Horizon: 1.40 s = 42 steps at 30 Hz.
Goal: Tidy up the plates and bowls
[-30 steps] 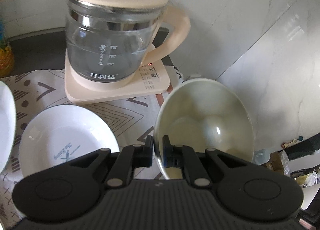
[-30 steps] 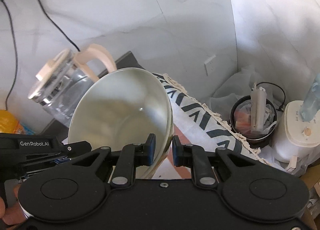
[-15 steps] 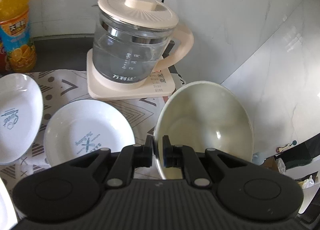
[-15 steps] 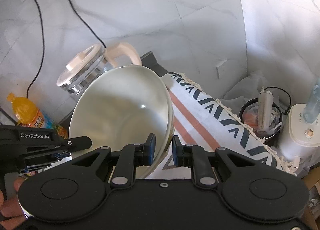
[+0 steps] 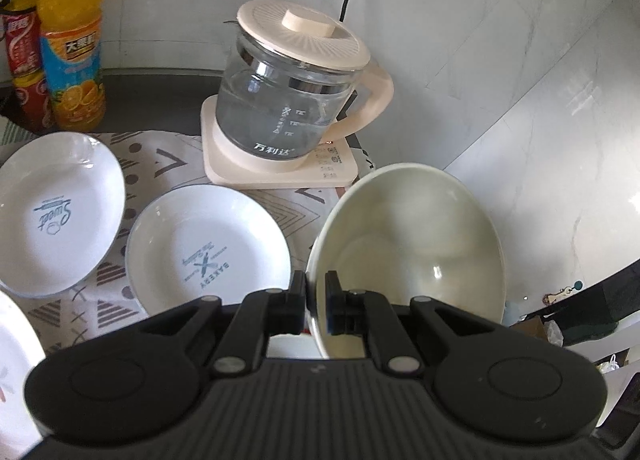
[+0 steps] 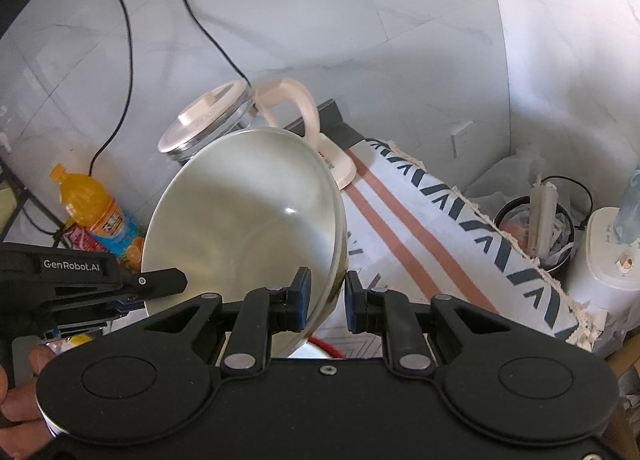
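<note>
A pale cream bowl point(image 5: 408, 256) is held tilted in the air by both grippers. My left gripper point(image 5: 315, 292) is shut on its left rim. My right gripper point(image 6: 327, 292) is shut on the rim of the same bowl point(image 6: 244, 228) at its right side. The left gripper's body point(image 6: 92, 284) shows at the bowl's left in the right wrist view. Two white plates with blue print lie on the patterned cloth: one point(image 5: 206, 248) just left of the bowl, another point(image 5: 56, 216) further left. A third white plate's edge point(image 5: 16, 360) shows at the lower left.
A glass kettle point(image 5: 296, 100) on a cream base stands behind the plates by the marble wall. An orange juice bottle point(image 5: 72, 40) and a red can point(image 5: 26, 64) stand at the back left. The table's right edge with fringed cloth point(image 6: 500, 244) drops to a bin point(image 6: 536, 220).
Both grippers have lifted and drawn back with the bowl. The kettle now looks further off, and more plates and the bottle have come into view at the left.
</note>
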### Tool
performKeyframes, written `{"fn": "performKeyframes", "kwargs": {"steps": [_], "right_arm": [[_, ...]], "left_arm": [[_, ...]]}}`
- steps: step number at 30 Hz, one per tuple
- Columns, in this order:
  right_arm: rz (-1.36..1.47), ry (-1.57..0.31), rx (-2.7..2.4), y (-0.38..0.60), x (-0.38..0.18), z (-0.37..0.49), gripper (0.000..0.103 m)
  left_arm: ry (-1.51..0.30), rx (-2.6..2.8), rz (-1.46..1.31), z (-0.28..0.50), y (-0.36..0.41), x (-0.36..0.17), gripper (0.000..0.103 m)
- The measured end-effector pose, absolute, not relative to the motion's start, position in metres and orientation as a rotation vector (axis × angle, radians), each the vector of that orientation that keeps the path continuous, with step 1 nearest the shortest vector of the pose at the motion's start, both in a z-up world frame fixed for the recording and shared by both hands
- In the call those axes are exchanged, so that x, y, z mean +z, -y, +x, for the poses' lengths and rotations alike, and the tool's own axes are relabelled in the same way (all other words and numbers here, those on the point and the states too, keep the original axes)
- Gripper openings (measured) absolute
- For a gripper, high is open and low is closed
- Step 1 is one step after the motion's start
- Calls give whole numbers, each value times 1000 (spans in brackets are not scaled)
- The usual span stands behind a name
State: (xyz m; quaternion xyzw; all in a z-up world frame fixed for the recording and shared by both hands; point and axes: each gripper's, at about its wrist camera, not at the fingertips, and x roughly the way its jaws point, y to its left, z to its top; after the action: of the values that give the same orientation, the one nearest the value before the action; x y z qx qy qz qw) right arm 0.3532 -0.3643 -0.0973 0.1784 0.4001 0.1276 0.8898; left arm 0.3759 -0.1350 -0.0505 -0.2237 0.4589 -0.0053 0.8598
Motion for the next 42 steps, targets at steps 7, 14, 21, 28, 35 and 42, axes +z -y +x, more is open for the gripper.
{"fn": "performKeyframes", "kwargs": {"steps": [7,14,21,28,35,42], "right_arm": [[388,-858,299,363,-96,337,18],[353,-861,325,358,-93,322,18],[342,-871,353,355,-96,312,18],[330,-897,370,350,-102,305,18],[317,-926,368,348,-112,302,18],[286,-955,366,344,-123,304,18]], "left_arm": [[-966,-3,-485,351,125,-51,7],[-986,7,-511,328,120,-54,7],[-1011,25,-524,310,115,-61,7],[-1042,42,-541,299,111,-68,8],[-1080,63,-544,296,111,-81,8],[-1127,85,-544,298,112,-99,8]]}}
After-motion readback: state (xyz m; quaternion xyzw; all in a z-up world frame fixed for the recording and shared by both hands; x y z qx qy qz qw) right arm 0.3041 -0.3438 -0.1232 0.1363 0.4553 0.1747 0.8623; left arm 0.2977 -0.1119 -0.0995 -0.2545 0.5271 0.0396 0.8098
